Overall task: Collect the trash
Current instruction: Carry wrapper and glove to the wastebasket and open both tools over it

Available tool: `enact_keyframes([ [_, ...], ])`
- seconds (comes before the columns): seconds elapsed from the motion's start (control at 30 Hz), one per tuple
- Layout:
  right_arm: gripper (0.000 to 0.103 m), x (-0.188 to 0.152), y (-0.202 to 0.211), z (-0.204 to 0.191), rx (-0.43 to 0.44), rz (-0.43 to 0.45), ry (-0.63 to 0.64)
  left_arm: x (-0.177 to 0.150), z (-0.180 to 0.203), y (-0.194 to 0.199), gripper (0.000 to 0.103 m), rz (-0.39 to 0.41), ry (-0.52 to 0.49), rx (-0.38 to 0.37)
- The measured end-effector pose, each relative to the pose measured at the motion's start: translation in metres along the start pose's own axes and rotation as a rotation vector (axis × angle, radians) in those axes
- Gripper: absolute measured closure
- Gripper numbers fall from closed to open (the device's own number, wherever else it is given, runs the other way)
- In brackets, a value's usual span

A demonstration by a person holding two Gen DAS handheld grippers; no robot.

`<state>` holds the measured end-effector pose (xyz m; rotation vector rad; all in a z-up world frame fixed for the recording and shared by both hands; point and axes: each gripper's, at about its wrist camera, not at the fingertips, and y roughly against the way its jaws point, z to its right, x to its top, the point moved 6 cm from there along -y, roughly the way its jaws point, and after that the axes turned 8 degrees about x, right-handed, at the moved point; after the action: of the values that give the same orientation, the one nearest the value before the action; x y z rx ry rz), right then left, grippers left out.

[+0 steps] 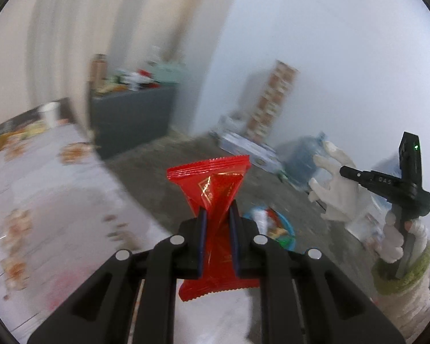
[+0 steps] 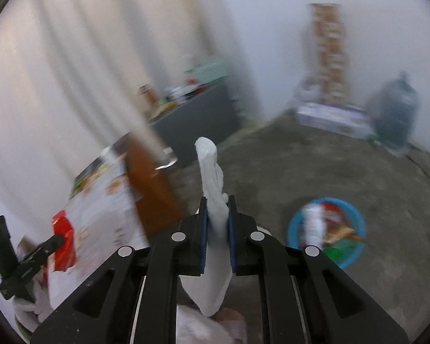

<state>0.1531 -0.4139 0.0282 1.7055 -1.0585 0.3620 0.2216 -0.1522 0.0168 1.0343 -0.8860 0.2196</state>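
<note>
Red wrapper (image 1: 212,192) sits clamped upright in our left gripper (image 1: 218,218); our right gripper (image 2: 218,209) pinches white tissue (image 2: 212,177). Beyond, lower right in both views, the blue bin (image 2: 355,223) waits on the floor, nearer our right hand.

Concrete floor (image 2: 286,172), grey and mottled. On it: blue basin (image 2: 326,230) holding wrappers, blue water jug (image 2: 395,114), flat white boxes (image 2: 329,119), dark cabinet (image 1: 132,117). Patterned table (image 1: 43,200) bears a white cup (image 1: 49,113) and blurred items.
</note>
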Motion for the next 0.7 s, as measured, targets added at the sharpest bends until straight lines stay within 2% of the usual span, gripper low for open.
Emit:
enact_keyframes([
  [0.2, 0.092, -0.017, 0.002, 0.093, -0.093, 0.008, -0.152, -0.001, 0.081, -0.078, 0.089, -0.153, -0.083, -0.111],
  [0.4, 0.091, -0.035, -0.030, 0.160, -0.128, -0.032, -0.278, -0.025, 0.161, -0.182, 0.089, -0.388, -0.165, -0.182],
  [0.53, 0.091, -0.048, -0.063, 0.210, -0.163, -0.082, -0.353, -0.055, 0.206, -0.254, 0.089, -0.544, -0.211, -0.193],
  [0.7, 0.091, -0.061, -0.096, 0.254, -0.212, -0.143, -0.397, -0.097, 0.243, -0.331, 0.088, -0.667, -0.249, -0.182],
])
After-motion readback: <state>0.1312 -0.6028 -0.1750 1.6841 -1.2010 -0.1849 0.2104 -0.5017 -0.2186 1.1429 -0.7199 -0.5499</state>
